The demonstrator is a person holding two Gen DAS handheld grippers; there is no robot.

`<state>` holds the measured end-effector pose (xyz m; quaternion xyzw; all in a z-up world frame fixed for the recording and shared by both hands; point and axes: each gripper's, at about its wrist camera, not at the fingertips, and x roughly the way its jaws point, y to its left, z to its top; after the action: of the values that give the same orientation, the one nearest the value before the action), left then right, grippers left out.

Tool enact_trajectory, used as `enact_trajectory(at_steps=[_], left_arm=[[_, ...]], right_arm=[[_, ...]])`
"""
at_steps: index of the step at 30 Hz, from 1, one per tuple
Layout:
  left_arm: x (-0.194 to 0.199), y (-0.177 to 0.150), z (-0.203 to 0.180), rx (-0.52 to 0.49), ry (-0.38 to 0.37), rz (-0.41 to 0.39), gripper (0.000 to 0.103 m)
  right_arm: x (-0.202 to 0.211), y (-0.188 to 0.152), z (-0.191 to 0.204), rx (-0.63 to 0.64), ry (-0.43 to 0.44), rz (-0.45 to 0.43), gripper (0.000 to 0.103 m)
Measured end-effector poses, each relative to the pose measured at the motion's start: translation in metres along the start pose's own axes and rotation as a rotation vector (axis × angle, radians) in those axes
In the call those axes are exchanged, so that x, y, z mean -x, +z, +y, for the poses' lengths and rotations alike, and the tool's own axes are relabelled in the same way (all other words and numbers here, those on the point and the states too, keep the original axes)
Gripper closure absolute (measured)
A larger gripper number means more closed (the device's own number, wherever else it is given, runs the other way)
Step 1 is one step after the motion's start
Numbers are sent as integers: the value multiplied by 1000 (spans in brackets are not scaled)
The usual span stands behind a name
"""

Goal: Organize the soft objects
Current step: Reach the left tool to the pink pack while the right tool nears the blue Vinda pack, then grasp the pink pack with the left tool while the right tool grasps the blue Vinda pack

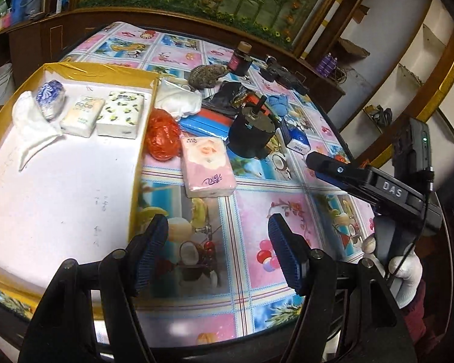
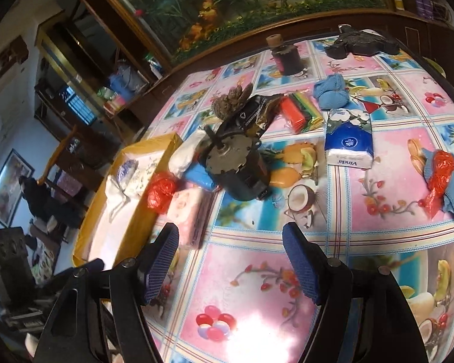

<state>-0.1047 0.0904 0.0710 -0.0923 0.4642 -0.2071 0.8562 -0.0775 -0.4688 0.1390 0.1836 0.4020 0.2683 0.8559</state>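
Surface: patterned tablecloth, cluttered; yellow-rimmed tray at its left side.
Tray: already holds tissue packs and a white cloth.
Pink tissue pack: lies flat just beside the tray, near the red bag.
Handling: likely light, squashy, slick wrap; you should pinch across its short sides.
Left gripper: jaws apart, empty, over bare cloth.
Right gripper: jaws apart, empty.
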Motion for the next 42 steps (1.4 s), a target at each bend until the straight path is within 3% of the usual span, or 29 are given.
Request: enact_trajectory(at_steps=[10, 20, 24, 32, 42], left_arm=[[-75, 32, -4, -14, 144, 83, 35], [-97, 45, -10, -64, 277, 51, 36], [-91, 41, -10, -90, 250, 39, 52], [-71, 32, -11, -53, 147, 43, 52], [-102, 31, -24, -134, 215, 75, 50]], right_arm=[[37, -10, -55, -82, -47, -56, 30], [50, 4, -105, -178, -76, -79, 27], [33, 19, -105, -171, -101, -57, 27], [-22, 59, -102, -168, -158, 3, 27], [-77, 79, -87, -117, -289, 38, 29]])
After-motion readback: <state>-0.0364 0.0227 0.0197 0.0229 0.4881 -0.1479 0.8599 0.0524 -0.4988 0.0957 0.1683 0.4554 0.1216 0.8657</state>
